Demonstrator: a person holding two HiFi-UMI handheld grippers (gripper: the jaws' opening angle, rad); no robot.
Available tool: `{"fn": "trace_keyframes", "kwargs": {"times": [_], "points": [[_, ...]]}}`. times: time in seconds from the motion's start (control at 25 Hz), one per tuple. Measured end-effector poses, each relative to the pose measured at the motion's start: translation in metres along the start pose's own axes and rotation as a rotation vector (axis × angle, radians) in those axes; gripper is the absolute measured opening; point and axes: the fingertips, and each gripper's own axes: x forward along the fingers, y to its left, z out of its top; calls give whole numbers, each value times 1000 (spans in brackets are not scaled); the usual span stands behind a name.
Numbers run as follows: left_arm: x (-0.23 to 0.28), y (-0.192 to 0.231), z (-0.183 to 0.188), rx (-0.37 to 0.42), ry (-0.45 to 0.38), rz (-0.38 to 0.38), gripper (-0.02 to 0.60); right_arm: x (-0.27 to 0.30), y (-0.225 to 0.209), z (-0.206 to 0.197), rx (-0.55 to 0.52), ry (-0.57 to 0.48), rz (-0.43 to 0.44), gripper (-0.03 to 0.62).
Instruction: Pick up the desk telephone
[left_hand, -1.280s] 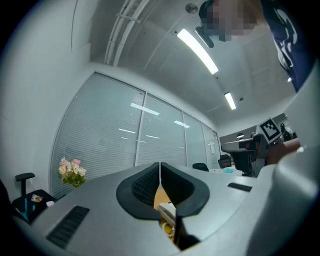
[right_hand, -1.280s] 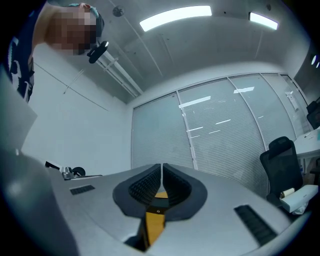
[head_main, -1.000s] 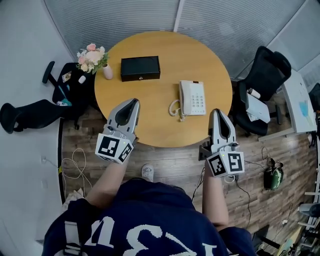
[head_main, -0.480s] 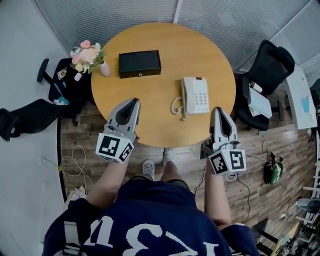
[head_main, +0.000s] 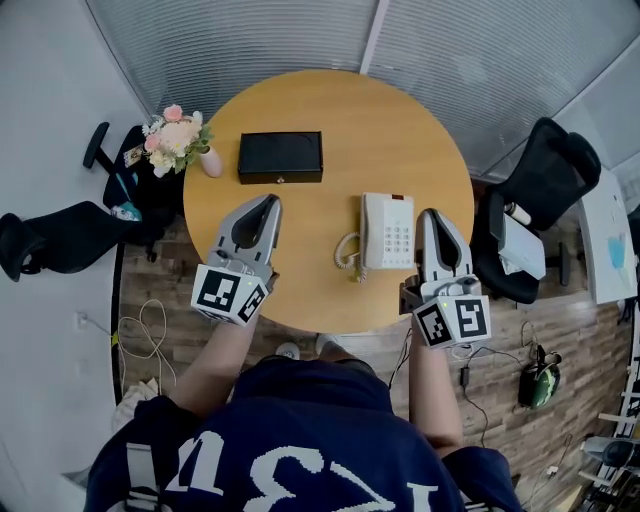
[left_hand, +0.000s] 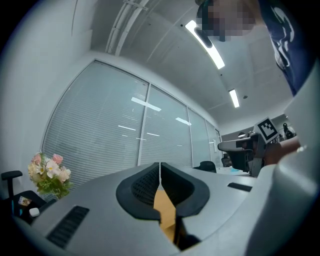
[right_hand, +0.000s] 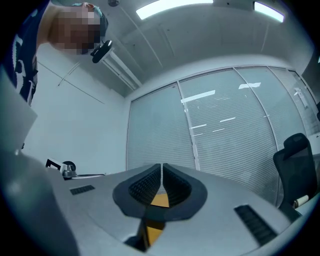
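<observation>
Round wooden table (head_main: 330, 100) bearing a white corded desk telephone (head_main: 388, 232) and a black rectangular box (head_main: 280, 157); left claw (head_main: 267, 202) and right claw (head_main: 430, 214) (both empty) hover, jaws pressed together.

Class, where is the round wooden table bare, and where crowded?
Bare: the far right of the round wooden table, beyond the white desk telephone; its middle, between black rectangular box and telephone. Crowded: left edge, by box and pink flower vase.

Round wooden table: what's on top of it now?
A black rectangular box, a white desk telephone with its coiled cord, and a pink vase of flowers at the left edge. The left gripper and right gripper cover patches of the near tabletop.
</observation>
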Motion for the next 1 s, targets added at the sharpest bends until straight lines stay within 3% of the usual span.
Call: {"fn": "trace_keyframes", "kwargs": {"times": [0.24, 0.4, 0.52, 0.72, 1.0], "points": [[39, 0, -8, 17, 7, 56, 21, 39, -44, 1, 17, -15, 58, 34], [56, 1, -14, 15, 19, 109, 21, 62, -54, 2, -82, -6, 121, 34], [63, -1, -17, 24, 30, 123, 21, 73, -57, 3, -95, -13, 146, 34], [74, 1, -19, 20, 39, 114, 21, 79, -61, 1, -107, -12, 131, 34], [91, 0, -32, -17, 68, 45, 21, 78, -69, -10, -105, 13, 63, 34]]}}
